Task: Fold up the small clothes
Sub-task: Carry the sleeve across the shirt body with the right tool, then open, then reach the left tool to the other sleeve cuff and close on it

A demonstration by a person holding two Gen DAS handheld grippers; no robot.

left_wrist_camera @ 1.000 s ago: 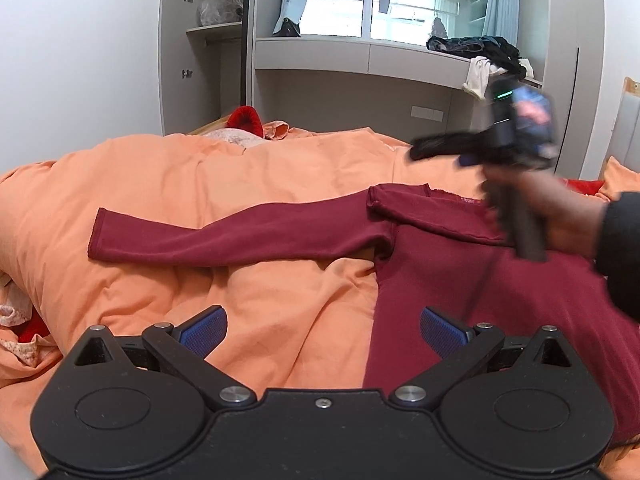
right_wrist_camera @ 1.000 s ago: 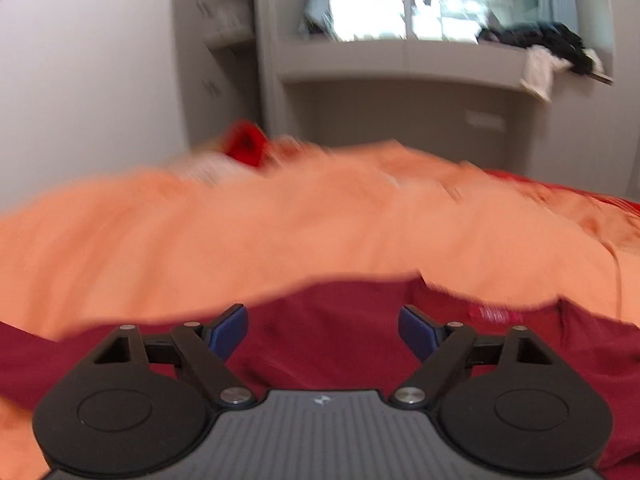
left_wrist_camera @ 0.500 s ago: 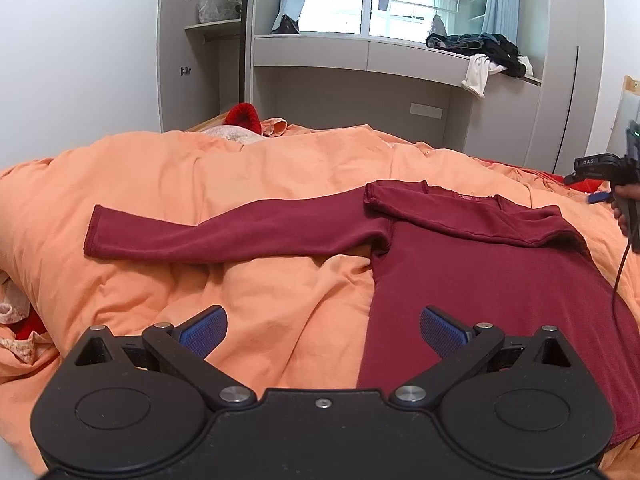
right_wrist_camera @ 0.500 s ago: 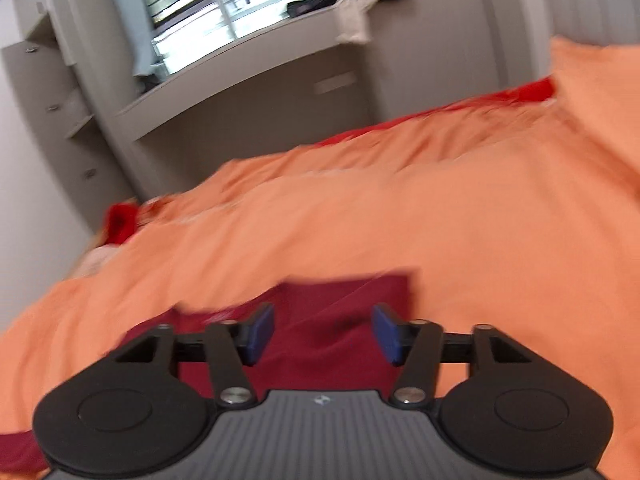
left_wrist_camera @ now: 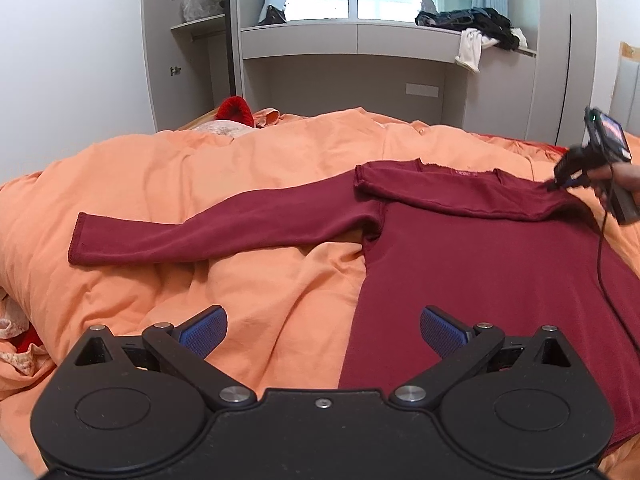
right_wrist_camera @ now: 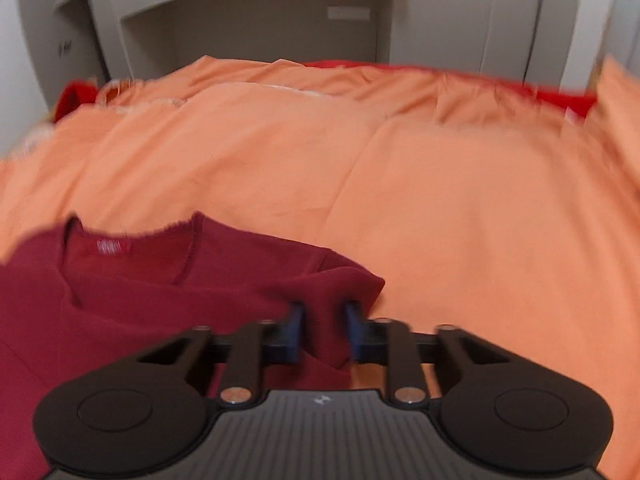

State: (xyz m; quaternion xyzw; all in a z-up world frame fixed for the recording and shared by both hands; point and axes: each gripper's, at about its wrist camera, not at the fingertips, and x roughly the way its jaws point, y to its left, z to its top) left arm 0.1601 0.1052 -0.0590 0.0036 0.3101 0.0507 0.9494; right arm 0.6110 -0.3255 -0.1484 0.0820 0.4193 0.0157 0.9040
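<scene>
Fingers [right_wrist_camera: 297,322] of right gripper [right_wrist_camera: 322,320] closing on red shirt [right_wrist_camera: 160,304] shoulder; left gripper [left_wrist_camera: 322,330] spread wide, empty. Could slip loose if pinching too little cloth.

Right gripper [right_wrist_camera: 322,330] at six o'clock, its blue pads [right_wrist_camera: 295,330] closing on a bunched fold at the shoulder of a dark red top [right_wrist_camera: 160,300], which spreads toward eight o'clock. Orange duvet [right_wrist_camera: 440,200] fills the centre; grey cabinets [right_wrist_camera: 248,28] at twelve o'clock.
</scene>
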